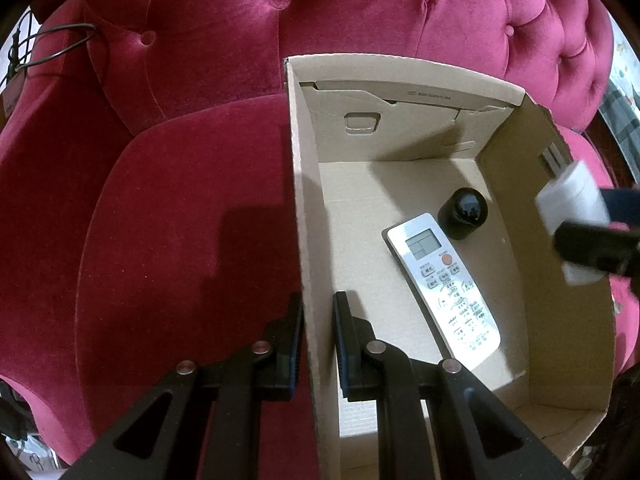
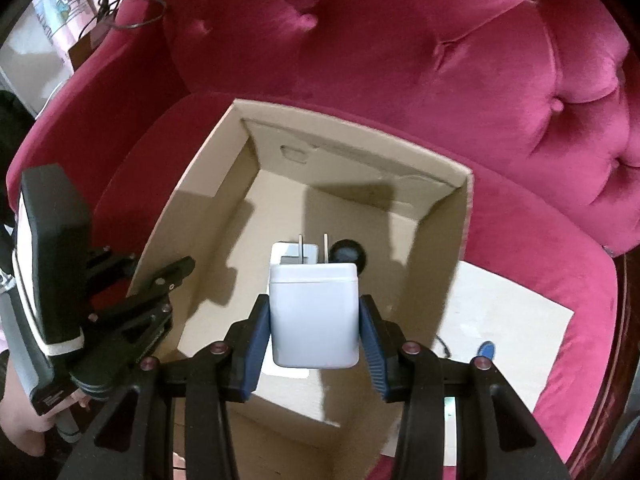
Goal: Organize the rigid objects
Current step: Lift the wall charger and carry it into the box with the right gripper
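Left tongs (image 1: 318, 336): jaws drawn in to their narrowest, clamped on the left wall of the cardboard box (image 1: 308, 280). One finger stands outside the wall, the other inside, with the cardboard edge running up between the blue pads.

Right tongs (image 2: 316, 332): jaws partly apart and clamped on a white plug adapter (image 2: 314, 316). The blue pads press its two opposite side faces. The adapter's two metal prongs point away from the camera, down toward the box interior. In the left wrist view the same adapter (image 1: 572, 204) shows blurred at the right wall of the box, above the rim.

Box: open-topped, resting on the seat of a red tufted velvet armchair (image 1: 180, 200). On its floor lie a white remote control (image 1: 444, 288), face up with screen and buttons showing, and a small black cylinder (image 1: 462, 212) just beside the remote's screen end; whether the two touch cannot be told. In the right wrist view the black cylinder (image 2: 352, 254) shows just past the adapter's prongs.

To the right of the box a white sheet (image 2: 516, 304) lies on the seat cushion. A small blue item (image 2: 486, 349) rests on it; its kind cannot be made out.
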Tool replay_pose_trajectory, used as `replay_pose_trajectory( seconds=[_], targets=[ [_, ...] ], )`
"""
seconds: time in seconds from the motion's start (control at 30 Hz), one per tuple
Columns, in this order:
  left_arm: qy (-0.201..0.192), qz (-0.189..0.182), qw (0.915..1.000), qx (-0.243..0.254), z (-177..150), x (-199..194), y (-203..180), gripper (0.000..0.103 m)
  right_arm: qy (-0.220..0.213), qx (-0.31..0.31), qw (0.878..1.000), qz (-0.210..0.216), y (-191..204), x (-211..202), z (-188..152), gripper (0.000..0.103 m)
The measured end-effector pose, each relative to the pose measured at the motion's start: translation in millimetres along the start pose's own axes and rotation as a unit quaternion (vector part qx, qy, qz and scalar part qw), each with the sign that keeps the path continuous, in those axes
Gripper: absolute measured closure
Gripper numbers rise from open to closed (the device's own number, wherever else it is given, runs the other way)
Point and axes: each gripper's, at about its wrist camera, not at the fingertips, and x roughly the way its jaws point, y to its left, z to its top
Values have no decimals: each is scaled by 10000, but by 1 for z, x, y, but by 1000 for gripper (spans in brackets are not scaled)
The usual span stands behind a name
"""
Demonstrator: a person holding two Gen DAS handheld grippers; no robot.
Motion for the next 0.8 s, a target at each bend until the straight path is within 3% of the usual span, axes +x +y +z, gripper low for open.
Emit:
replay_pose_trajectory(
  seconds=[0.8],
  targets=[
    [-2, 8, 10000, 8, 1, 0, -3, 87, 524, -79, 9979, 379, 37, 69, -38, 57]
  ],
)
